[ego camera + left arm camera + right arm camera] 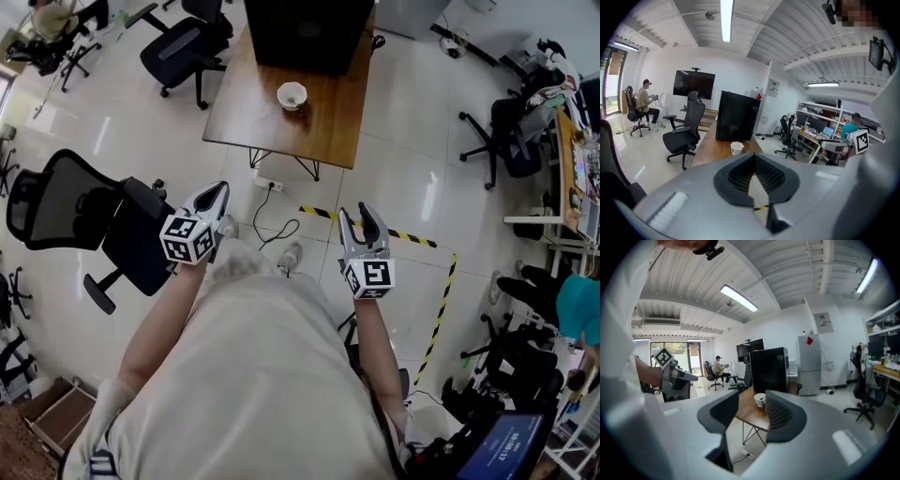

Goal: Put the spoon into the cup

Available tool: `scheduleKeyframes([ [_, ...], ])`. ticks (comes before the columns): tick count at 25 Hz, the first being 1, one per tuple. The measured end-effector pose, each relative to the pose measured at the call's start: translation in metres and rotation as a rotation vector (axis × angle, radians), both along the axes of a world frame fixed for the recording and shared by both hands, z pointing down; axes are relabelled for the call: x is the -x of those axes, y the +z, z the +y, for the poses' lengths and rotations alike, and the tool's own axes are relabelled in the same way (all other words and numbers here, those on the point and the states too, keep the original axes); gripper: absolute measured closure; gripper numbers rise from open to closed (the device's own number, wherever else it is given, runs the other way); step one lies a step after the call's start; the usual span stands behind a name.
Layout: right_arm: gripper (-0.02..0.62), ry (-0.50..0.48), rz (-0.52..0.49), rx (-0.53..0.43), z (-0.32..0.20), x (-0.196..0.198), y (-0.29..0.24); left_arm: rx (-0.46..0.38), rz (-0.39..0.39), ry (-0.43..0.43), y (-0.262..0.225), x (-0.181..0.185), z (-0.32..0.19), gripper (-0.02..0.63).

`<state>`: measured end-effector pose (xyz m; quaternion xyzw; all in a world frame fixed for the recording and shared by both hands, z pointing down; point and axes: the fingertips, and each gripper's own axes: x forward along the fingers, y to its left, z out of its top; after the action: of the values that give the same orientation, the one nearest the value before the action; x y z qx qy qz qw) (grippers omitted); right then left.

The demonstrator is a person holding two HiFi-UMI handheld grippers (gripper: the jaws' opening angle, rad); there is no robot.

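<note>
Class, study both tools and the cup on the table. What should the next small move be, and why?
Probably carry the left tool and the right tool forward towards the wooden table. Both hang in the air over the floor and hold nothing, while the cup stands far ahead on that table, seemingly well out of reach from here.

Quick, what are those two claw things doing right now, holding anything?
Left gripper: fingers closed, holding nothing.
Right gripper: fingers open, holding nothing.
</note>
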<state>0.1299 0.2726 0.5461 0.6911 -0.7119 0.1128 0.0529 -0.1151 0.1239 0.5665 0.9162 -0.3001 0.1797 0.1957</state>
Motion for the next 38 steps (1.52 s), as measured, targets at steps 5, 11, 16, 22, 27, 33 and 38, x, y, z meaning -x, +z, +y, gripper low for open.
scheduleKeyframes([
  [5, 0.416, -0.014, -0.058, -0.034, 0.000, 0.013, -0.003, 0.008, 0.049, 0.015, -0.007, -0.010, -0.006, 0.600],
  [11, 0.416, -0.027, -0.084, 0.005, -0.014, 0.032, 0.001, -0.006, 0.092, 0.058, -0.023, -0.016, -0.023, 0.600],
  [16, 0.433, -0.035, -0.092, 0.008, -0.037, 0.045, -0.003, -0.003, 0.101, 0.083, -0.024, -0.006, -0.039, 0.600],
  [22, 0.466, -0.007, -0.058, 0.023, -0.059, 0.049, -0.007, 0.001, 0.104, 0.096, -0.021, 0.006, -0.062, 0.600],
  [27, 0.480, 0.015, -0.055, 0.015, -0.069, 0.052, -0.008, 0.016, 0.096, 0.111, -0.013, 0.015, -0.073, 0.600],
  [33, 0.485, 0.032, -0.070, 0.008, -0.076, 0.051, -0.007, 0.012, 0.090, 0.125, -0.015, 0.015, -0.090, 0.601],
  [38, 0.485, 0.030, -0.078, 0.010, -0.082, 0.050, -0.007, -0.006, 0.097, 0.126, -0.025, 0.014, -0.105, 0.600],
])
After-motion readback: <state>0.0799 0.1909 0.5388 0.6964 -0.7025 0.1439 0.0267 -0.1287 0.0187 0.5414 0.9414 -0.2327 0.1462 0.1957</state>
